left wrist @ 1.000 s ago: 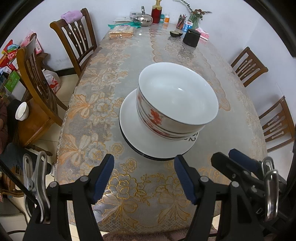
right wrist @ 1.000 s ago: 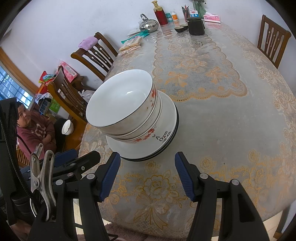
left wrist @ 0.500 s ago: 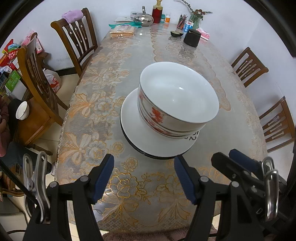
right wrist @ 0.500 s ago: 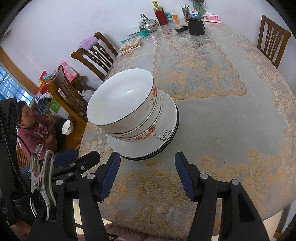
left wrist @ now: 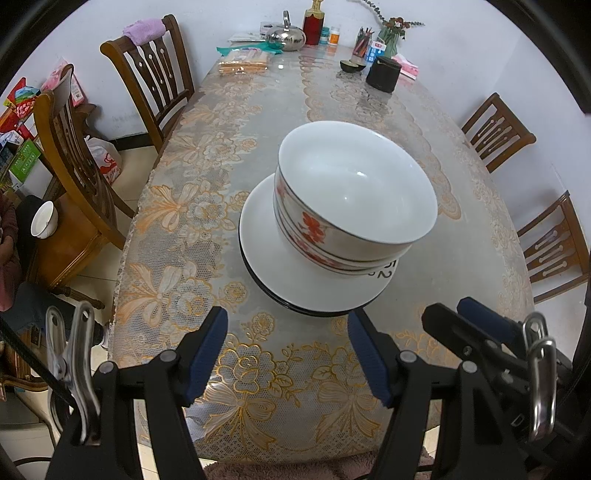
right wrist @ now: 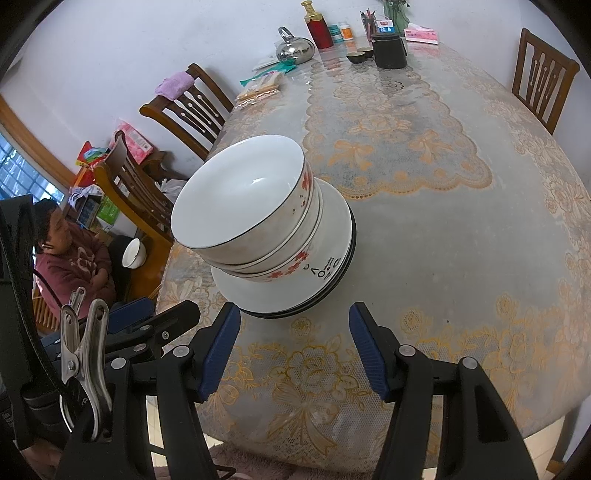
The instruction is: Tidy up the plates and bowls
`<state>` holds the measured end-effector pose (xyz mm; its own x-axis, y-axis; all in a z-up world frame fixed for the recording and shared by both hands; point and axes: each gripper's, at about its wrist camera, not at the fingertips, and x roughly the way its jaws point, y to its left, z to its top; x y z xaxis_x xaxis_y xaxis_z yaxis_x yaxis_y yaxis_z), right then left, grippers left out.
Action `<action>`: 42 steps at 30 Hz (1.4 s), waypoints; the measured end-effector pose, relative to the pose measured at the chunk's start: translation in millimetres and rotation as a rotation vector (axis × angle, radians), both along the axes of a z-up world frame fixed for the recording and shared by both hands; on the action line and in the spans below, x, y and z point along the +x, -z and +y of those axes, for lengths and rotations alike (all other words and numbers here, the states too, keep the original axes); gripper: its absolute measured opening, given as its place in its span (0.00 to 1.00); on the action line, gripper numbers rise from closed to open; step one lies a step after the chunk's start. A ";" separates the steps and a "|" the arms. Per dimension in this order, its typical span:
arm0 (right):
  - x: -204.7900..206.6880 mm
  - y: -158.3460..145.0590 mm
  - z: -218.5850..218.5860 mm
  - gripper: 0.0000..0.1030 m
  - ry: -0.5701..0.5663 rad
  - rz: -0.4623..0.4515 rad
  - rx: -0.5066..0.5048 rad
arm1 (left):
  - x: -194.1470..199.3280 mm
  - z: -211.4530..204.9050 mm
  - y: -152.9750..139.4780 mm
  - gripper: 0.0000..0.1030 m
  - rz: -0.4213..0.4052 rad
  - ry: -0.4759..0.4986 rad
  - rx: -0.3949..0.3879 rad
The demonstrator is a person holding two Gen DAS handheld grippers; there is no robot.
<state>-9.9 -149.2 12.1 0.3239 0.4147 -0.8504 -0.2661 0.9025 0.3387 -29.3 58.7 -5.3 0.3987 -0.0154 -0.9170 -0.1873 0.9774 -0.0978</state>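
Note:
Nested white bowls with red flowers point(left wrist: 351, 206) point(right wrist: 251, 214) stand on a stack of white plates point(left wrist: 291, 273) point(right wrist: 332, 236) near the table's front edge. My left gripper point(left wrist: 288, 339) hovers open just in front of the plates, blue pads apart, nothing between them. My right gripper point(right wrist: 293, 336) is likewise open and empty, short of the plate stack. In the left wrist view the right gripper point(left wrist: 480, 325) shows at the lower right; in the right wrist view the left gripper point(right wrist: 147, 321) sits at the lower left.
The oval table point(left wrist: 207, 221) carries a lace cloth. A kettle point(left wrist: 286, 37), red bottle point(left wrist: 314, 22), black container point(left wrist: 384, 74), small cups and packets stand at the far end. Wooden chairs point(left wrist: 155, 77) ring the table. A seated person point(right wrist: 70, 254) and a white bowl point(right wrist: 133, 253) are at left.

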 end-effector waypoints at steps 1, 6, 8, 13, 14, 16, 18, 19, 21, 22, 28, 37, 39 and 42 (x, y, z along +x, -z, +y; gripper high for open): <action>-0.2 0.1 0.1 0.61 0.000 0.000 0.000 | 0.0 0.1 0.4 0.69 -0.001 0.000 0.001; -0.1 0.0 0.1 0.61 0.000 0.000 0.000 | 0.2 -0.1 0.3 0.69 0.001 0.000 0.000; 0.0 0.0 0.1 0.61 0.000 0.001 0.000 | 0.3 0.0 0.2 0.69 0.001 0.000 0.000; 0.1 -0.2 0.0 0.61 0.000 0.001 0.000 | -0.6 0.2 1.0 0.69 0.002 0.000 -0.001; 0.0 -0.3 0.2 0.61 0.000 0.000 0.000 | -0.2 0.3 1.2 0.69 0.001 0.000 0.000; 0.1 -0.4 0.0 0.61 0.000 0.000 0.000 | -0.1 0.2 1.1 0.69 0.001 0.000 0.000; 0.2 -0.3 0.1 0.61 0.000 0.000 0.000 | -0.1 0.1 1.0 0.69 0.001 -0.001 0.000; 0.1 -0.3 0.2 0.61 0.000 0.001 -0.001 | 0.1 0.2 1.1 0.69 0.002 -0.001 0.000; 0.2 -0.4 0.2 0.61 0.000 0.001 0.000 | -0.1 0.0 0.7 0.69 0.002 -0.001 -0.001; 0.4 -0.5 0.0 0.61 0.000 0.002 0.000 | -0.3 0.1 0.9 0.69 0.002 -0.001 -0.001; 0.7 -0.5 -0.1 0.61 0.001 0.003 -0.001 | -0.4 0.2 1.4 0.69 0.004 -0.002 -0.001; -0.5 -1.0 -1.9 0.61 0.004 0.003 -0.002 | -3.6 1.8 5.8 0.69 0.003 -0.006 -0.005; -1.1 -1.2 -2.1 0.61 0.005 0.004 -0.004 | -3.5 3.0 6.3 0.69 0.006 -0.004 -0.008; -4.4 -1.2 -2.3 0.61 0.009 0.004 -0.004 | -3.2 3.9 6.2 0.69 0.006 0.000 -0.011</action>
